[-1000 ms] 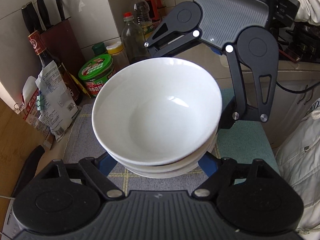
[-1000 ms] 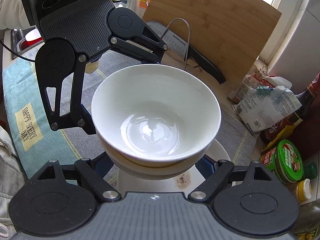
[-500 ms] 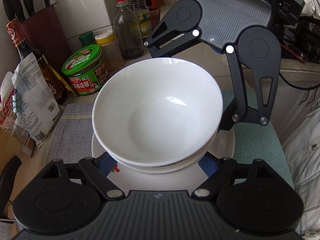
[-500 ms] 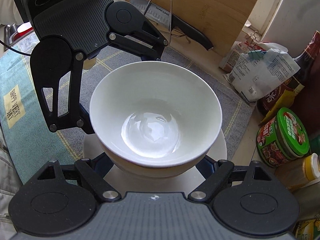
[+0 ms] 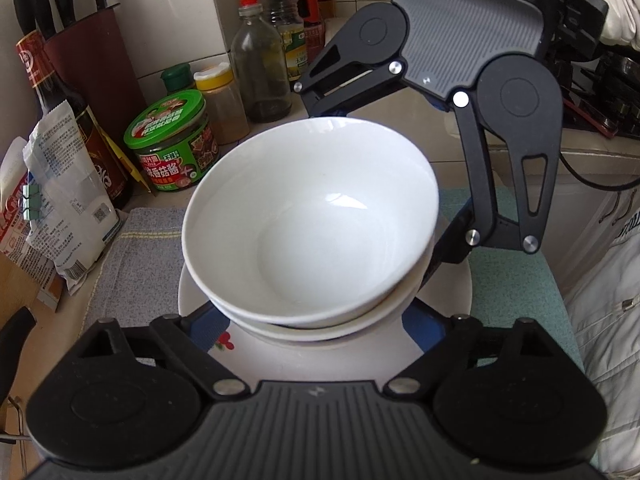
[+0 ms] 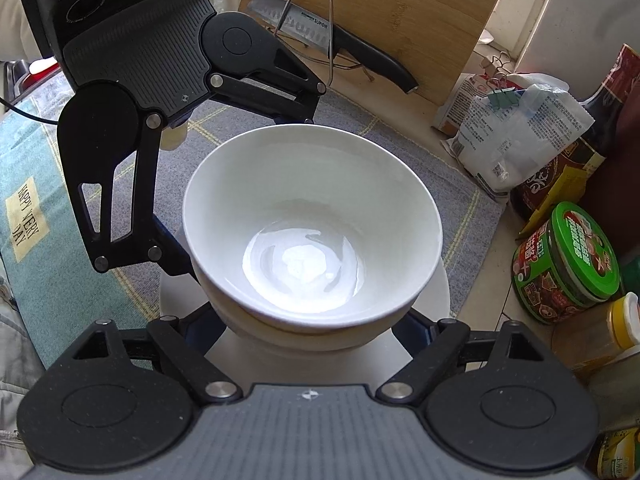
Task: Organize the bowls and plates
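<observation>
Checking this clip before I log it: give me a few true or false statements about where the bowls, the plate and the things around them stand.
1. The stacked white bowls sit on a white plate. True.
2. The top bowl holds soup. False: it is empty.
3. A jar with a green lid stands on the counter near the bowls. True.
4. The knife lies inside the top bowl. False: it rests against the wooden cutting board, behind a wire stand.
5. The plate rests on a cloth mat. True.
6. Only one tool is near the bowls. False: the left tool and the right tool face each other across the stack, jaws opening, a finger on each side of the bowls.
</observation>
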`<state>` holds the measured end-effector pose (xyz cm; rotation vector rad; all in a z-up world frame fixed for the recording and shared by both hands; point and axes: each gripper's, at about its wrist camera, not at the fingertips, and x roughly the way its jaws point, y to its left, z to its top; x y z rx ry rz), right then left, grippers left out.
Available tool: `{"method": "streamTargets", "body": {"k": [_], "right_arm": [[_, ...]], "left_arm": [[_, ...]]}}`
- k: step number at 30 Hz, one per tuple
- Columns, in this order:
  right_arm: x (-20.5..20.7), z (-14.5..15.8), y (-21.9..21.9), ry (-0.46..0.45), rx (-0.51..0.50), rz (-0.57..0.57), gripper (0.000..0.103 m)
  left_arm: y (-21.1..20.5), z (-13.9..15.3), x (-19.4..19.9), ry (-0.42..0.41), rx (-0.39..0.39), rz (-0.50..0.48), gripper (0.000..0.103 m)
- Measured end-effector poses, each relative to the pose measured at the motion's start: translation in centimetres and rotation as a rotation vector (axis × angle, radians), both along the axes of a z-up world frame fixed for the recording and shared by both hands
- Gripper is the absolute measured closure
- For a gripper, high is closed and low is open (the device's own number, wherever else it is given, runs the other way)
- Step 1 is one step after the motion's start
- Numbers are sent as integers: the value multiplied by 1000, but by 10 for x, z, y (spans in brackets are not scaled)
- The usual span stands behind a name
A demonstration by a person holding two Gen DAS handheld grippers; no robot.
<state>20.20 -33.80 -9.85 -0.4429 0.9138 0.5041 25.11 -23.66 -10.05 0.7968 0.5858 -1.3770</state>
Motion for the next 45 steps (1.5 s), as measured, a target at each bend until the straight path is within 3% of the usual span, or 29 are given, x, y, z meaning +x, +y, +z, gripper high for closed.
{"method": "streamTargets", "body": {"k": [1, 5, 9, 12, 15, 18, 21, 25, 28, 31, 34, 45], "right_arm": [[-2, 1, 1, -16, -6, -1, 0], [-9, 6, -1, -37, 20, 8, 0], [-20, 10, -2, -64, 5, -11, 0], [-31, 20, -1, -69, 6, -68, 0], [-41, 29, 6, -61, 16, -200, 0], [-56, 37, 19, -61, 47, -367, 0], [-73, 40, 37, -72, 31, -551, 0], [-91, 39, 53, -72, 37, -782, 0], [-108, 40, 58, -58, 121, -909, 0], [-129, 44, 68, -99, 158, -993, 0], [-144, 48, 77, -127, 163, -1032, 0], [-164, 62, 104, -179, 149, -1022, 0]], "left_arm": [[1, 0, -4, -19, -9, -3, 2], [8, 3, -12, -45, -33, 61, 2], [29, 15, -19, -34, -114, 230, 2], [55, 33, -31, -11, -228, 379, 1], [75, 44, -51, -57, -299, 525, 1], [80, 45, -64, -82, -286, 679, 1], [89, 47, -79, -32, -300, 789, 1], [107, 59, -101, 59, -351, 860, 1], [116, 69, -119, 11, -317, 941, 1], [125, 78, -128, 5, -299, 992, 1], [134, 83, -135, 36, -296, 1012, 1], [141, 91, -155, 16, -263, 1026, 1]]}}
